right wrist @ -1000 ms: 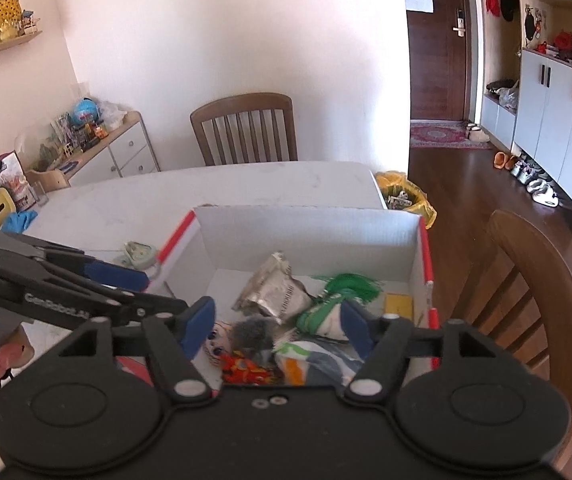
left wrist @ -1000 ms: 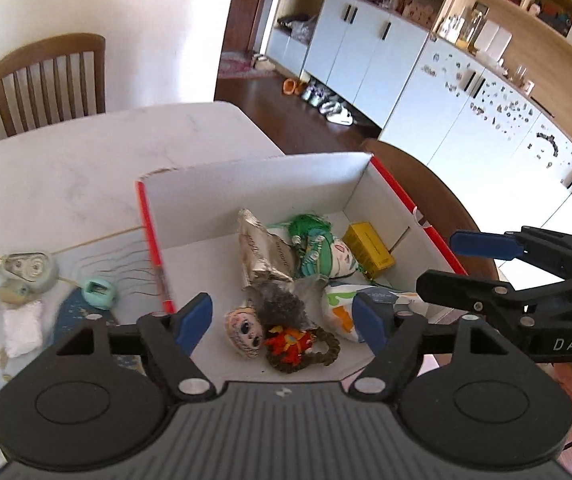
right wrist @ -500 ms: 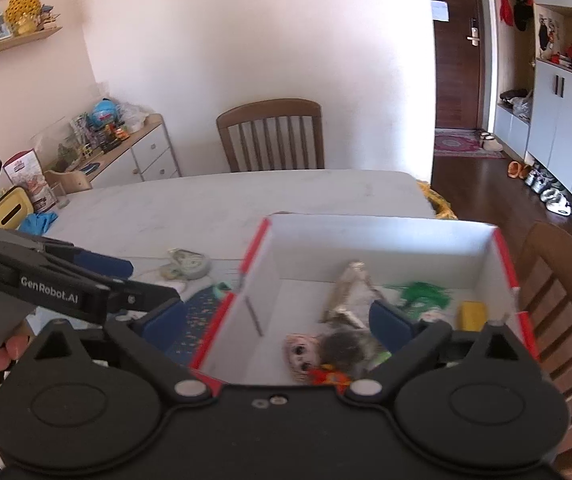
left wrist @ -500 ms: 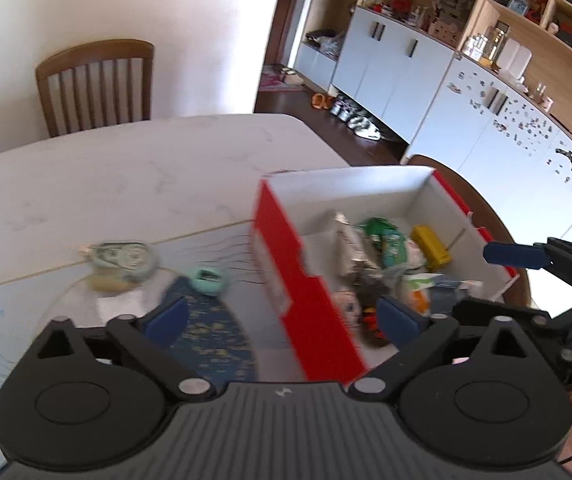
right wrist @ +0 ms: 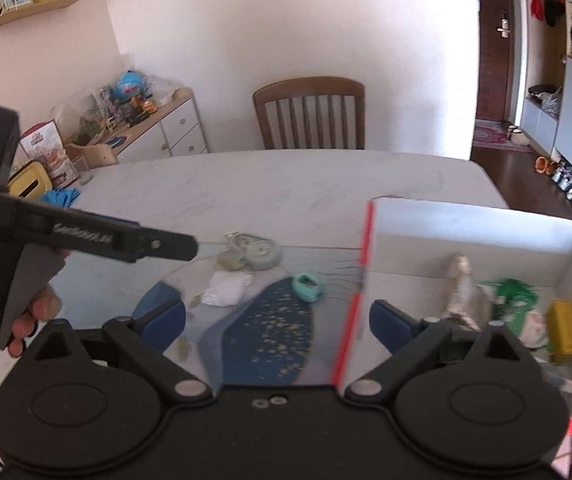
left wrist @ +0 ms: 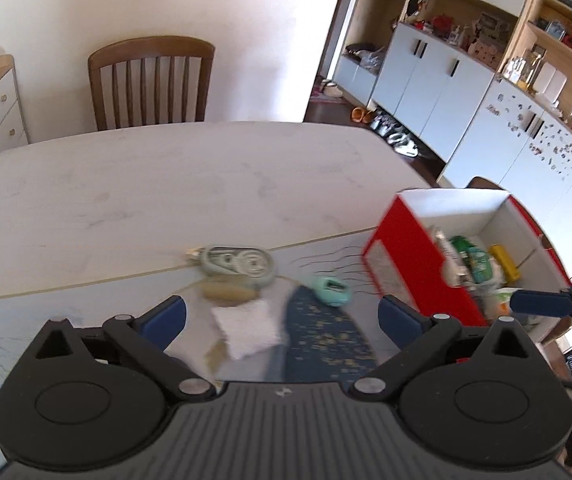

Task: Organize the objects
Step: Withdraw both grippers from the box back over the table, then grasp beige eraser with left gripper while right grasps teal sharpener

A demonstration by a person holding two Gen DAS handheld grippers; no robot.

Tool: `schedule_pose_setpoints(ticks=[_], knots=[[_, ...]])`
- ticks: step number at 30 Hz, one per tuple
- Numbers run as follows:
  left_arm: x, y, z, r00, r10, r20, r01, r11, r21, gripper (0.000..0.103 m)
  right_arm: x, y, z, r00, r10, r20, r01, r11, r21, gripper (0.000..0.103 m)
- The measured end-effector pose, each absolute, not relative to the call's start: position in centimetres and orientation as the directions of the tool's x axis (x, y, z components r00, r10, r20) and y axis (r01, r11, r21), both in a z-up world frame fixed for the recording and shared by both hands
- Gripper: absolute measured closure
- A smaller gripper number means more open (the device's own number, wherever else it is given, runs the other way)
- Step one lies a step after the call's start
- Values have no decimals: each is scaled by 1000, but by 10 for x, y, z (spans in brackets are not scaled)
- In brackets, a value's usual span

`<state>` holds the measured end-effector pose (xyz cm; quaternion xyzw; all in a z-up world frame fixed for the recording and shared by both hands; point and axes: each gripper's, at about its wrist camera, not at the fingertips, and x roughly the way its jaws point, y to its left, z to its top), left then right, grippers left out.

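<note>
A: Left wrist view first. What's there?

B: The left gripper [left wrist: 282,318] hangs over the bench [left wrist: 126,192] with its fingers spread wide and nothing between them. Landmark: the red box [left wrist: 417,264]. To its left, near its red wall, lies a small teal gadget [left wrist: 331,290]. Further left is a grey-green tape dispenser [left wrist: 240,261], with a beige lump [left wrist: 228,293] touching its near side and a white packet [left wrist: 248,328] just in front of that.

A: And inside the box?

B: A green packet [left wrist: 475,258] and a yellow block [left wrist: 505,262], among other blurred things. The right gripper's blue fingertip [left wrist: 541,303] pokes in at the box's near right corner.

A: Right wrist view?

B: The right gripper [right wrist: 278,324] is spread open too, empty, straddling the box's [right wrist: 465,232] red left edge. Left of the box sit the teal gadget [right wrist: 307,288], the white packet [right wrist: 226,288] and the tape dispenser [right wrist: 256,252]. In the box are a silver pouch [right wrist: 463,292], the green packet [right wrist: 511,292] and the yellow block [right wrist: 563,330]. The left gripper [right wrist: 174,246] reaches in well left of the box.
</note>
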<state>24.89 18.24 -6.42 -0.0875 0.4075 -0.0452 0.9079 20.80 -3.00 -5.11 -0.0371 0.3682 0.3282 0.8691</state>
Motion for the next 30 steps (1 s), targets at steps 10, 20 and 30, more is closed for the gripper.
schedule_pose_setpoints(ticks=[10, 20, 30], knots=[[283, 214, -99, 640, -163, -751, 56, 985, -165, 0, 219, 29, -81, 511, 495, -703, -599, 792, 122, 6], [290, 228, -144, 663, -113, -740, 79, 994, -81, 0, 254, 50, -104, 535, 407, -740, -515, 852, 96, 17], [292, 224, -160, 720, -94, -688, 61, 996, -72, 1, 280, 70, -120, 549, 353, -758, -443, 892, 94, 30]])
